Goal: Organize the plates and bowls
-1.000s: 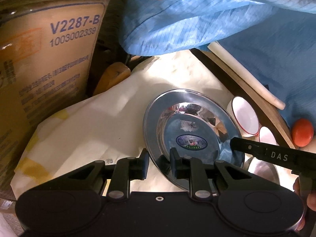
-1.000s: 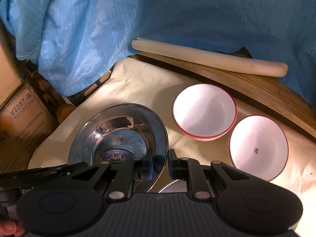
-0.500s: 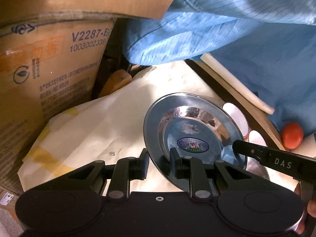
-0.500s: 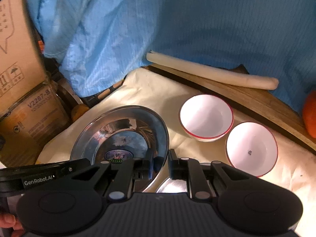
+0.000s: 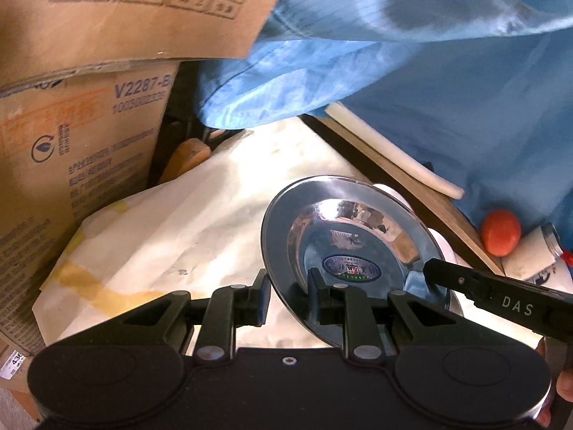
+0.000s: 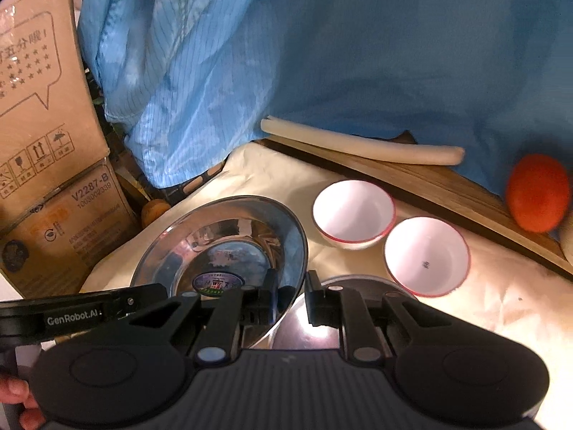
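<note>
A shiny steel plate with a round sticker in its middle hangs tilted above the cream cloth. My left gripper is shut on its left rim. My right gripper is shut on the opposite rim of the same plate. A finger of the right gripper reaches in from the right in the left wrist view. Under the right gripper lies a second steel dish, mostly hidden. Two white bowls with red rims stand side by side on the cloth to the right.
Cardboard boxes crowd the left side. Blue fabric hangs behind. A wooden board with a white roll runs along the far edge. An orange and a white bottle sit at the right.
Both grippers have risen and drawn back with the steel plate between them. The cloth, the bowls and the boxes now look farther away.
</note>
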Available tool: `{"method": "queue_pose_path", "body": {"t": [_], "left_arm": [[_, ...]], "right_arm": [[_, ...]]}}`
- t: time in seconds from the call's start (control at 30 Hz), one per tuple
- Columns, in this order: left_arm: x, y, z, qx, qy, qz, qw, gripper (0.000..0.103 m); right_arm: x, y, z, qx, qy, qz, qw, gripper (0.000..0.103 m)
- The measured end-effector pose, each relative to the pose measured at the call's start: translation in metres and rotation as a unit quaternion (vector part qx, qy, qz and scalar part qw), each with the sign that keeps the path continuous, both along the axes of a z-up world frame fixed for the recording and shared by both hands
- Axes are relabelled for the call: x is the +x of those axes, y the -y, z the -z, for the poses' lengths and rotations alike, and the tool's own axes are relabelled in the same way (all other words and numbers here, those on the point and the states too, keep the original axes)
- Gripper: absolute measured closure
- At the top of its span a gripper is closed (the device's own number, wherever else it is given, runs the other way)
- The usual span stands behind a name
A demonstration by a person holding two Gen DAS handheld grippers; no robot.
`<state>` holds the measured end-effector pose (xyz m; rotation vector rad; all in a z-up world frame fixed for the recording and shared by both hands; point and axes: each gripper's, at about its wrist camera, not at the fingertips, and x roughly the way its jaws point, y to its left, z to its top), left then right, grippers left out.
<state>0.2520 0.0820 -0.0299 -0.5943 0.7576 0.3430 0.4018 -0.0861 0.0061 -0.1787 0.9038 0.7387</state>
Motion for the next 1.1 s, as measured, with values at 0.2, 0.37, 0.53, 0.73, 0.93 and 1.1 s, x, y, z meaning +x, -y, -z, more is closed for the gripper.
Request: {"method": "queue_pose_path", "body": {"t": [0.2,0.37,0.53,0.73,0.93,1.1], "left_arm": [[0.001,0.016,-0.01,0.011,0.006,0.032,0.9994,0.08],[0.004,0.034,-0.018,0.022,0.011,0.066,0.9975,0.08],[0.005,0.055,-0.026,0.03,0.016,0.102,0.9942,0.08],[0.005,0.082,-0.032,0.04,0.022,0.143,0.9886,0.08],[0.006,0.105,-0.032,0.045,0.02,0.181,0.9823,0.08],[0.005,0.122,-0.03,0.045,0.014,0.21,0.9766,0.08]], "right_arm": [[-0.011,0.025,-0.01,0.013,0.006,0.026,1.0,0.085],[-0.022,0.049,-0.019,0.025,0.013,0.05,0.998,0.085],[-0.036,0.079,-0.026,0.037,0.019,0.078,0.996,0.085],[-0.053,0.11,-0.033,0.042,0.025,0.105,0.993,0.085],[-0.069,0.136,-0.034,0.045,0.025,0.135,0.989,0.085],[-0.08,0.155,-0.03,0.048,0.017,0.156,0.986,0.085]]}}
